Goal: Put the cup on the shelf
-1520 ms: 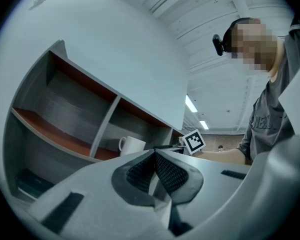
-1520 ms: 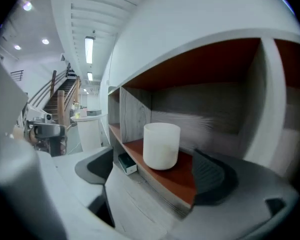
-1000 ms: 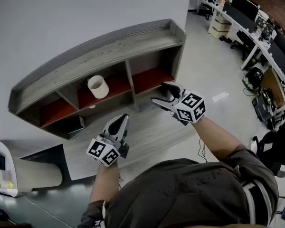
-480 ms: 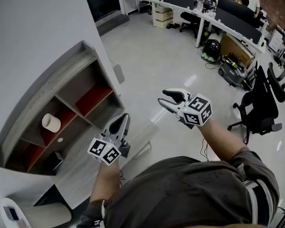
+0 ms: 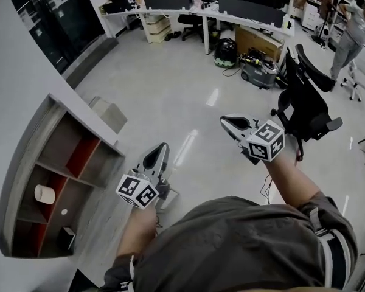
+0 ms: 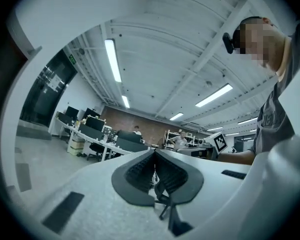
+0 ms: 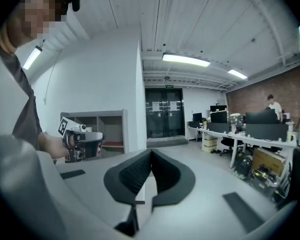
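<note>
A: Head view first. Where is the cup?
B: The cup [image 5: 45,194] stands inside the shelf [image 5: 24,163] at the far left. It is in the middle compartment of a row of three, well apart from both grippers.
A: And the grippers there?
B: The left gripper [image 5: 160,152] and the right gripper [image 5: 230,121] hang over bare floor [image 5: 188,102], pointing toward the office tables [image 5: 188,14]. A black chair [image 5: 307,99] stands near the right one.
A: Left gripper view?
B: Its jaws are pressed together, with nothing between them. Beyond them are ceiling lights [image 6: 112,59] and the right gripper's marker cube [image 6: 219,142].
A: Right gripper view?
B: Those jaws are together too, and empty. The left gripper [image 7: 87,143] shows at the left, in front of the shelf [image 7: 112,126]. I cannot make out the cup from here. Dark glass doors [image 7: 164,113] stand further back.
</note>
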